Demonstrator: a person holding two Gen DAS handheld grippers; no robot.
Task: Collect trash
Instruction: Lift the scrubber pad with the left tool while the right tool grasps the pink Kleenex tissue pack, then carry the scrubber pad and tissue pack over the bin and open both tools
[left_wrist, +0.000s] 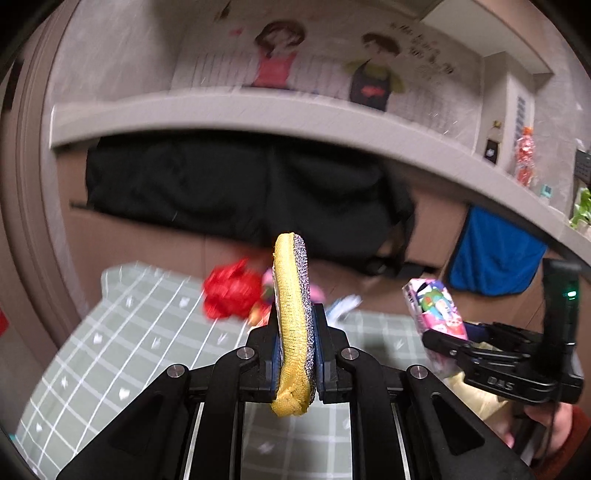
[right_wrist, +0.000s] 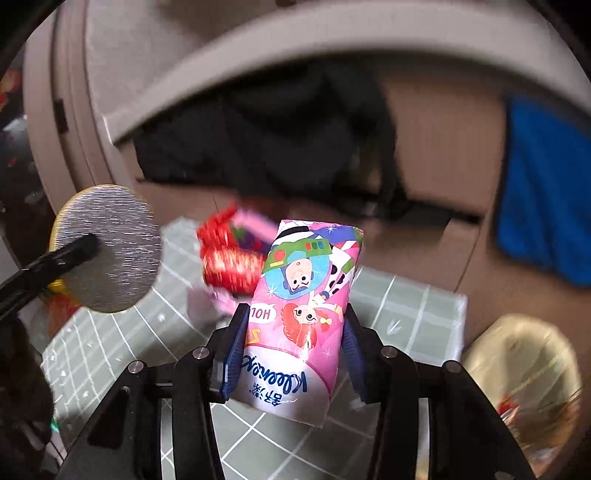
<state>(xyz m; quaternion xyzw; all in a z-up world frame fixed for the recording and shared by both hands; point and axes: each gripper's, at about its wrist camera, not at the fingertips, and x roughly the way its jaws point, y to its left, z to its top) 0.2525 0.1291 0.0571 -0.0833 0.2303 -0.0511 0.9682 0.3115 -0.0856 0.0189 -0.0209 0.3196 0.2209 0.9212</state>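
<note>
Sponge (left_wrist: 293, 325), a yellow and silver scouring disc, is held edge-on between the blue pads (left_wrist: 317, 347) of the left gripper (left_wrist: 295, 343), which is closed narrowly on it. Seen from the right wrist, the same disc (right_wrist: 110, 251) shows its silver face at 9 o'clock, with one black finger (right_wrist: 55, 258) across it.

Pack (right_wrist: 299, 317), a pink tissue pack printed with cartoon figures, is clamped between the blue pads (right_wrist: 232, 354) of the right gripper (right_wrist: 291, 350); its length runs forward along the fingers, tilted slightly toward 1 o'clock, and its near end hangs out below the pads. In the left wrist view the pack (left_wrist: 436, 310) is seen at 3 o'clock, held by the right gripper (left_wrist: 443, 339), with a hand (left_wrist: 554, 432) behind it at 4 o'clock.

Both items are held above a green checked mat (left_wrist: 110, 332). On the mat's far part, toward 12 o'clock of the left gripper, a crumpled red wrapper (left_wrist: 229, 291) lies beside blurred pink scraps (right_wrist: 255, 225). A gold bag (right_wrist: 524, 376) is seen at 4 o'clock in the right wrist view, off the mat's edge; its contents are too blurred to tell. Behind the mat stands a cardboard box (left_wrist: 155, 236) draped with black cloth (left_wrist: 240, 192), and a blue cloth (left_wrist: 495, 254) hangs at 2 o'clock under a grey shelf (left_wrist: 258, 110).
</note>
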